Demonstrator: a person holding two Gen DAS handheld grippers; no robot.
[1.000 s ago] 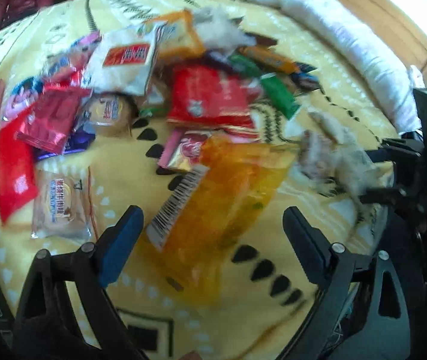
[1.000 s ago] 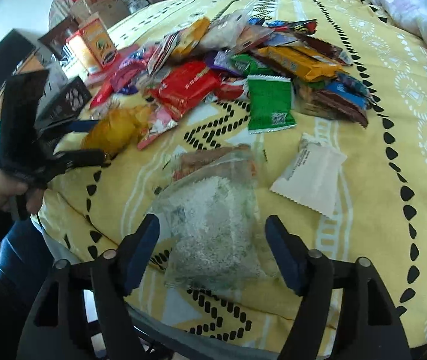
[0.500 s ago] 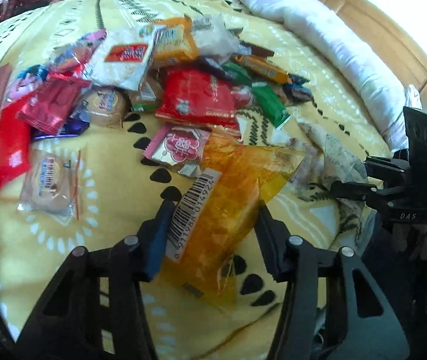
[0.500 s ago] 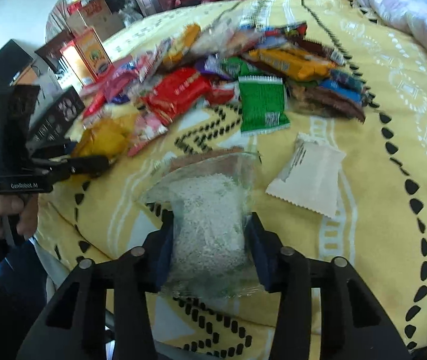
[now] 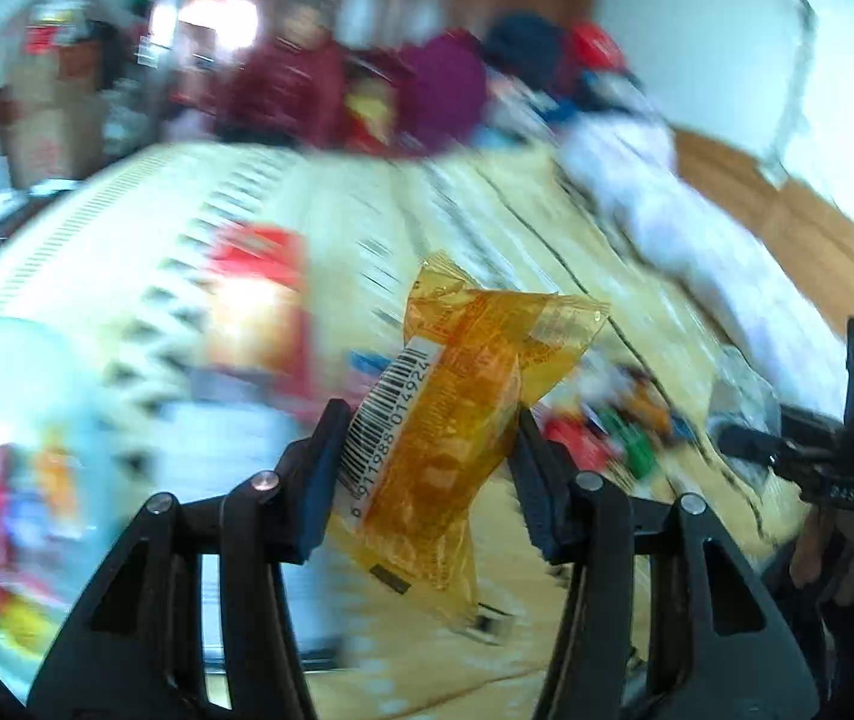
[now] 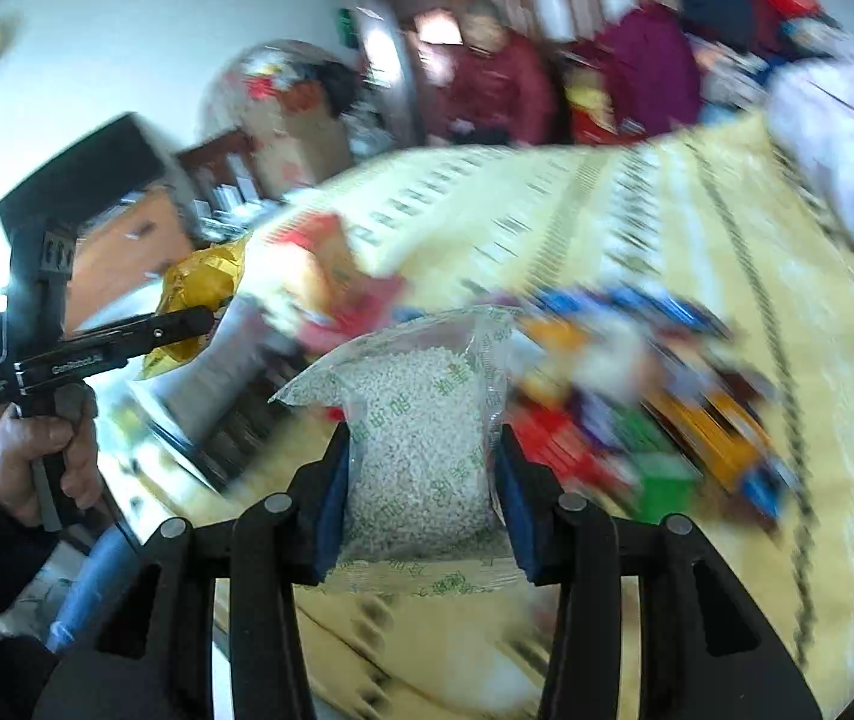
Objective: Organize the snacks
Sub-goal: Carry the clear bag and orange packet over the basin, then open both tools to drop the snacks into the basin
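My left gripper [image 5: 430, 450] is shut on an orange-yellow snack packet [image 5: 457, 414] with a barcode and holds it lifted above the yellow bedspread [image 5: 337, 228]. My right gripper [image 6: 421, 462] is shut on a clear bag of small white grains [image 6: 421, 420] and holds it raised too. In the right wrist view the left gripper [image 6: 187, 324] shows at the left with the orange packet [image 6: 199, 294] in it. The pile of mixed snack packets [image 6: 655, 396] lies blurred on the bed to the right.
A red and yellow box [image 5: 259, 306] stands blurred on the bed ahead of the left gripper. A white quilt [image 5: 697, 228] lies along the right side by the wooden headboard [image 5: 799, 228]. People in red and purple [image 6: 577, 78] sit beyond the bed's far end.
Both grippers have lifted their packets off the bed and tilted up, so the views now look across the bed to the room. The background is motion-blurred.
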